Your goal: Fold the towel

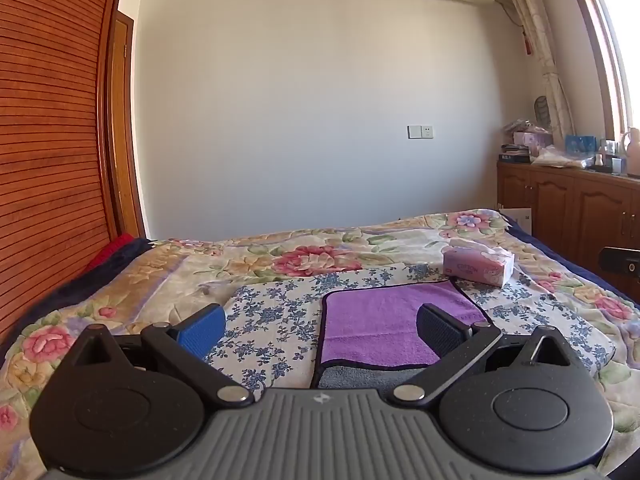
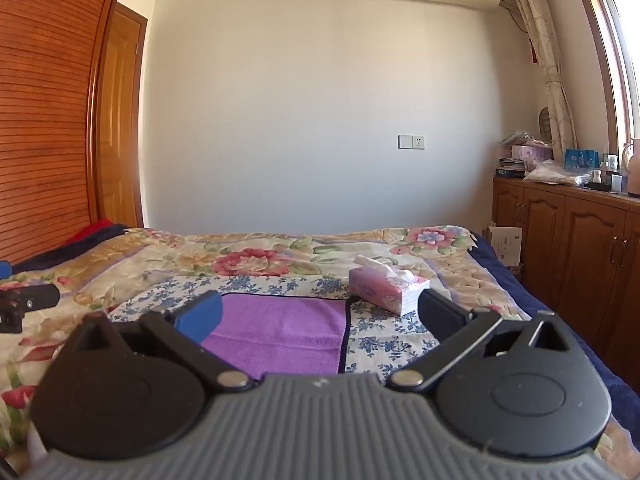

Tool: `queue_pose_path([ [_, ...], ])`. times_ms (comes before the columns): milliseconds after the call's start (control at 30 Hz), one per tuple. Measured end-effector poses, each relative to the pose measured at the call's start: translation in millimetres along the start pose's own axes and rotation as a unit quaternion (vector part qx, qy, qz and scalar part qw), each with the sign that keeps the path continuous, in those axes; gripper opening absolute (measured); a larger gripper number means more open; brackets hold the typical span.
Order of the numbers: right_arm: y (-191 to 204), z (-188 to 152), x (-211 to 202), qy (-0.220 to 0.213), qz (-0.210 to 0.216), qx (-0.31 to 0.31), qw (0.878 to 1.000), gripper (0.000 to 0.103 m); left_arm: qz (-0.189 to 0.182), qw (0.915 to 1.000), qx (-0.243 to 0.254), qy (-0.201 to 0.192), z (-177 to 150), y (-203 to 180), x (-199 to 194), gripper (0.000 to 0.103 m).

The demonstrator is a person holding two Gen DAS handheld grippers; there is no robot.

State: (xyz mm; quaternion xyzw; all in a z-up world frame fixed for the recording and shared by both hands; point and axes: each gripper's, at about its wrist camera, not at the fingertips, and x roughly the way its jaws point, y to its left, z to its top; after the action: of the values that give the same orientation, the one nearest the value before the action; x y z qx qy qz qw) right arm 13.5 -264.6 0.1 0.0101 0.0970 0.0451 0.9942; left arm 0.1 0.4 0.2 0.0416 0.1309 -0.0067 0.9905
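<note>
Pinching the purple towel [image 1: 384,320] with both tools, left tool [image 1: 320,326] and right tool [image 2: 320,316], now spread wide and empty, risks snagging the floral cloth [image 1: 276,320] underneath, center frame.

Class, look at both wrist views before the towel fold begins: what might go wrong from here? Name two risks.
1. The purple towel with dark trim lies on a loose blue-flowered cloth; an open gripper may pinch both layers.
2. The pink tissue box sits near the towel's far corner; a lifted edge might knock it.
</note>
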Motion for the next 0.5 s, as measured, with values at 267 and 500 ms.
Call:
queue_pose_path([
  [267,0.2,0.2,-0.3,0.0,0.0,-0.001,1.0,0.103,0.002,1.0,0.003,-0.001,0.1,2.2,1.7,0.103],
  [500,0.9,0.8,-0.8,0.0,-0.001,-0.002,1.0,0.103,0.001,1.0,0.005,-0.004,0.2,0.2,-0.3,0.103],
])
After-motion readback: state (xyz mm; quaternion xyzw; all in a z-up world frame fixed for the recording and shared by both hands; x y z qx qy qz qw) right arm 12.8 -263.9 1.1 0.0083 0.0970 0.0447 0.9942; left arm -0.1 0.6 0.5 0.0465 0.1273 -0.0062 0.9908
